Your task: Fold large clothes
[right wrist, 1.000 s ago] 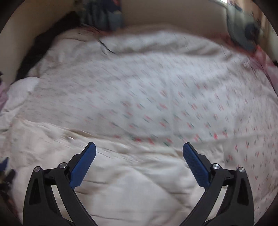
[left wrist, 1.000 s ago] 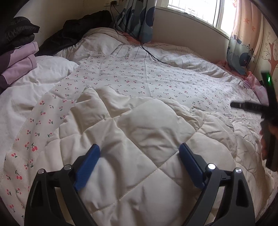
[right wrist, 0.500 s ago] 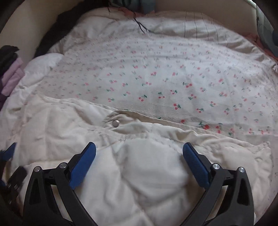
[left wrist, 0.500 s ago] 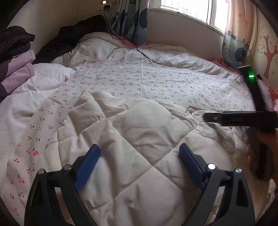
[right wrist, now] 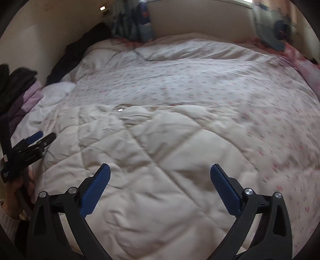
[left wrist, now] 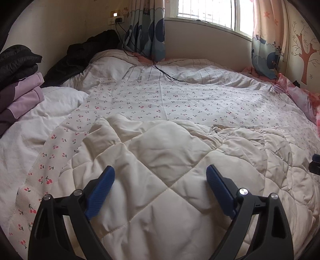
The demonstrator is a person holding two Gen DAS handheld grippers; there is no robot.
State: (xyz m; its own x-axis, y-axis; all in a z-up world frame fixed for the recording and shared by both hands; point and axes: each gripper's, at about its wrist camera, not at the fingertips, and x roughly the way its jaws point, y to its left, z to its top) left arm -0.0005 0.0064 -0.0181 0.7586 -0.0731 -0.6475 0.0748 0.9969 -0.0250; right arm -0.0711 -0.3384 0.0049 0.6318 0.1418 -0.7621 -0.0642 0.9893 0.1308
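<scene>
A cream quilted garment (left wrist: 170, 164) is spread on the cherry-print bedcover (left wrist: 180, 98). The left gripper (left wrist: 160, 186) and right gripper (right wrist: 160, 182) are held above it, jaws spread wide, nothing grasped.

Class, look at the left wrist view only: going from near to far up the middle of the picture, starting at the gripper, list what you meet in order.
left gripper → cream quilted garment → cherry-print bedcover → striped white bedding → wall under the window → window
</scene>
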